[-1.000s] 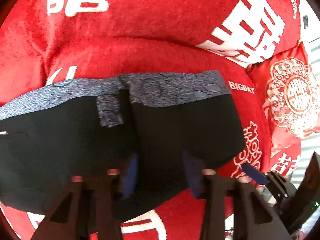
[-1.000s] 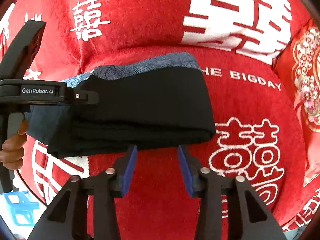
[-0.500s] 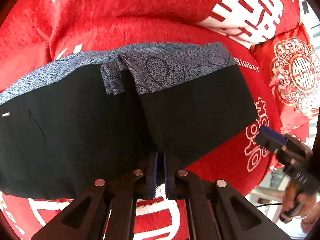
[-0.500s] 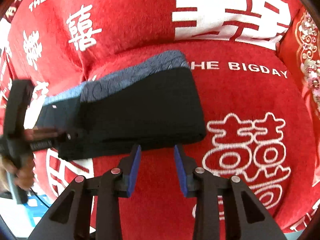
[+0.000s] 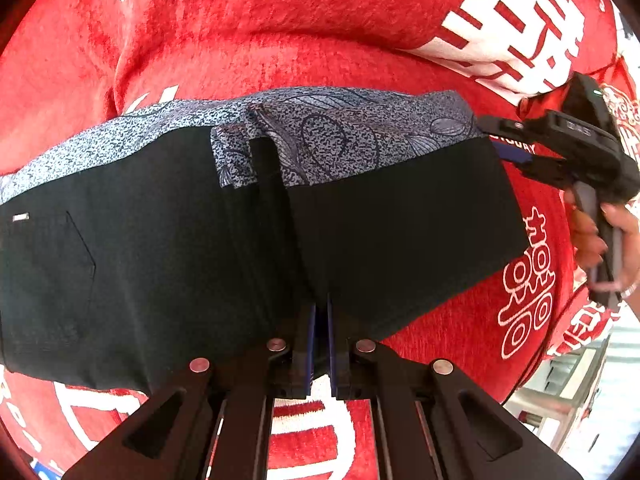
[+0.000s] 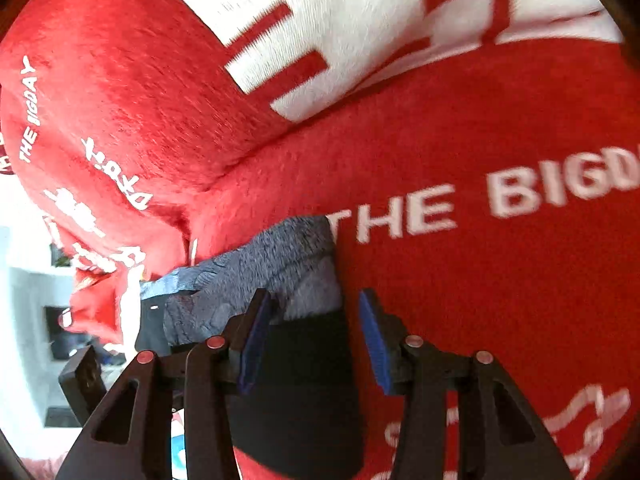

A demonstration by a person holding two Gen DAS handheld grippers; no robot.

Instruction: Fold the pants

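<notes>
Folded black pants [image 5: 400,220] with a blue-grey patterned lining [image 5: 340,140] lie on a red sofa seat [image 5: 440,344]. My left gripper [image 5: 320,320] is shut on the pants' near edge at the middle fold. The right gripper [image 6: 310,312] hovers at the far right corner of the pants [image 6: 304,380], jaws opening. The black cloth and lining [image 6: 288,256] lie between its blue pads [image 6: 252,344], which do not press on them. In the left wrist view the right gripper [image 5: 516,156] reaches in from the right, held by a hand [image 5: 592,236].
The red plush cover carries white characters and "THE BIGDAY" lettering [image 6: 500,200]. A back cushion [image 5: 280,12] rises just behind the pants. The sofa's edge and pale floor [image 5: 580,400] show at the lower right. The left tool's body [image 6: 84,380] sits at the lower left.
My left gripper closed on the pants' near edge. The right gripper swung from the near side of the pants around to their far right corner, rolling, and spread its jaws a little wider.
</notes>
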